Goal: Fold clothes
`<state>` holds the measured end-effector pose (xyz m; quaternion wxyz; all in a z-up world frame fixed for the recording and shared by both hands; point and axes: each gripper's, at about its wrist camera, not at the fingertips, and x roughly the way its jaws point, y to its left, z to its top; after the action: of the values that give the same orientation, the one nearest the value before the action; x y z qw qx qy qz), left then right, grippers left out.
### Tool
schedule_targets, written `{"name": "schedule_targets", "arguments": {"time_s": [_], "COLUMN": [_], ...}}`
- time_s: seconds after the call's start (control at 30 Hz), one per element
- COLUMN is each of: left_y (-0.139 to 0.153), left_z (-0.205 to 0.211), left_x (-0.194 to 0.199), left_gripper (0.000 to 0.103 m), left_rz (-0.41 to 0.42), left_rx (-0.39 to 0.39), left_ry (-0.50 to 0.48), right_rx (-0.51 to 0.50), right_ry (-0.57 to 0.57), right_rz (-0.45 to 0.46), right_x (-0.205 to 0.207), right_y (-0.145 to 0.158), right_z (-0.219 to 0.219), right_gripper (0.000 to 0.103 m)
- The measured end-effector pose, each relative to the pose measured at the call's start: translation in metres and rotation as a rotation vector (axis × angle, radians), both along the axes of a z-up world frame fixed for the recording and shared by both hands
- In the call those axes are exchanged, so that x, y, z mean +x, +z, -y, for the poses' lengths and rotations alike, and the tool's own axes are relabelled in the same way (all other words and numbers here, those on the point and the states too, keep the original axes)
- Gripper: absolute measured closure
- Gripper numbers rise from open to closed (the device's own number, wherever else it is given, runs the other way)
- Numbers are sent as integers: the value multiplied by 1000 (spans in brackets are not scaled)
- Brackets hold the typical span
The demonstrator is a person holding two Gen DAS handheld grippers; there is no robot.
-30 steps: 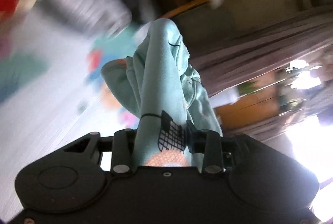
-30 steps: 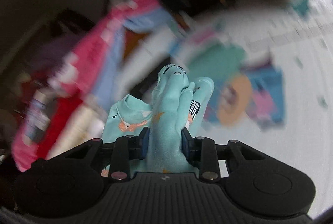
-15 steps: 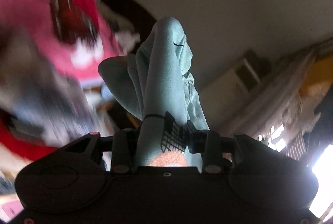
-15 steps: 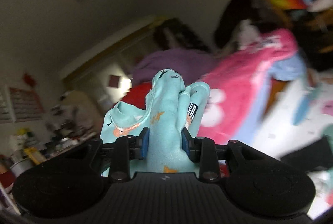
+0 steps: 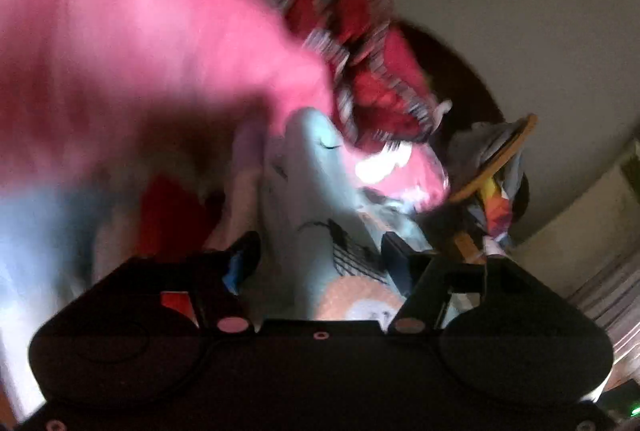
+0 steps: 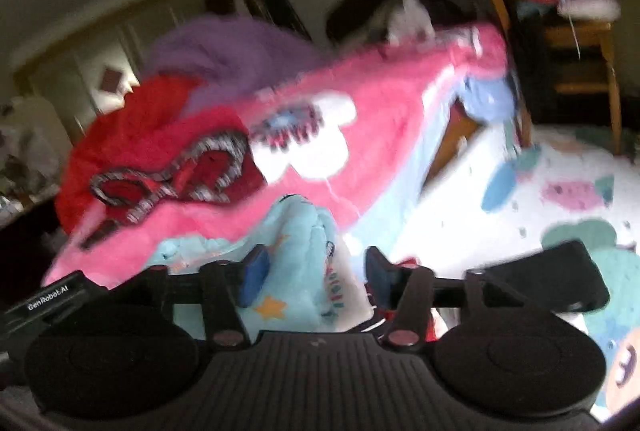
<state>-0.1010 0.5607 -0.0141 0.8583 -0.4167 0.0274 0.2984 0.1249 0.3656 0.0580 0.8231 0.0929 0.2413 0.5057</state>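
A pale teal printed garment [image 5: 316, 191] lies bunched between the fingers of my left gripper [image 5: 320, 255], whose jaws stand apart around it. In the right wrist view the same teal garment [image 6: 298, 263] with stars and a small print lies loosely between the spread fingers of my right gripper [image 6: 312, 271]. Both views are blurred by motion. The garment's far end rests against a heap of clothes.
A pink blanket [image 6: 360, 91] with a white flower, a red cloth [image 6: 152, 139] and a purple one [image 6: 224, 51] are heaped ahead. A wooden chair [image 6: 576, 63] with coloured clothes stands at the right. A white patterned sheet [image 6: 560, 191] lies below it.
Both grippers swung toward the pile of clothes and their jaws opened; the teal garment, gripped tight before, now sits loose between the fingers.
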Motion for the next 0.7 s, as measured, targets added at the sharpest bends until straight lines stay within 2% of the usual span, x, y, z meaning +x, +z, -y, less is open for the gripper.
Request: {"name": "schedule_targets", "arguments": {"time_s": [0.07, 0.17, 0.3, 0.33, 0.4, 0.47, 0.5, 0.53, 0.57, 0.63, 0.7], "left_y": [10, 27, 37, 37, 31, 24, 20, 16, 11, 3, 3], "left_z": [13, 38, 82, 88, 102, 109, 109, 103, 94, 77, 72], "left_x": [-9, -10, -15, -6, 12, 32, 43, 53, 61, 72, 79], "left_gripper": [34, 34, 34, 34, 34, 34, 34, 37, 44, 44, 44], "left_rz": [16, 31, 17, -7, -106, -205, -240, -261, -288, -289, -303], "left_rx": [139, 309, 576, 626, 754, 861, 897, 895, 865, 799, 775], "left_ry": [33, 24, -76, -120, -197, -227, -235, -230, -217, -191, -166], "right_rx": [36, 77, 91, 89, 80, 53, 33, 11, -18, -74, -115], "right_ry": [-8, -13, 0, 8, 30, 59, 71, 82, 91, 105, 101], "right_rz": [37, 33, 23, 16, 9, -12, -15, -15, -7, -10, -31], "right_x": [-2, -2, -5, -6, -13, -17, -20, -23, -26, -33, -39], "right_y": [1, 1, -1, -3, -10, -17, -19, -22, -24, -27, -29], "right_z": [15, 44, 66, 74, 93, 116, 128, 140, 155, 191, 227], "right_gripper": [38, 38, 38, 38, 38, 38, 38, 38, 38, 38, 38]}}
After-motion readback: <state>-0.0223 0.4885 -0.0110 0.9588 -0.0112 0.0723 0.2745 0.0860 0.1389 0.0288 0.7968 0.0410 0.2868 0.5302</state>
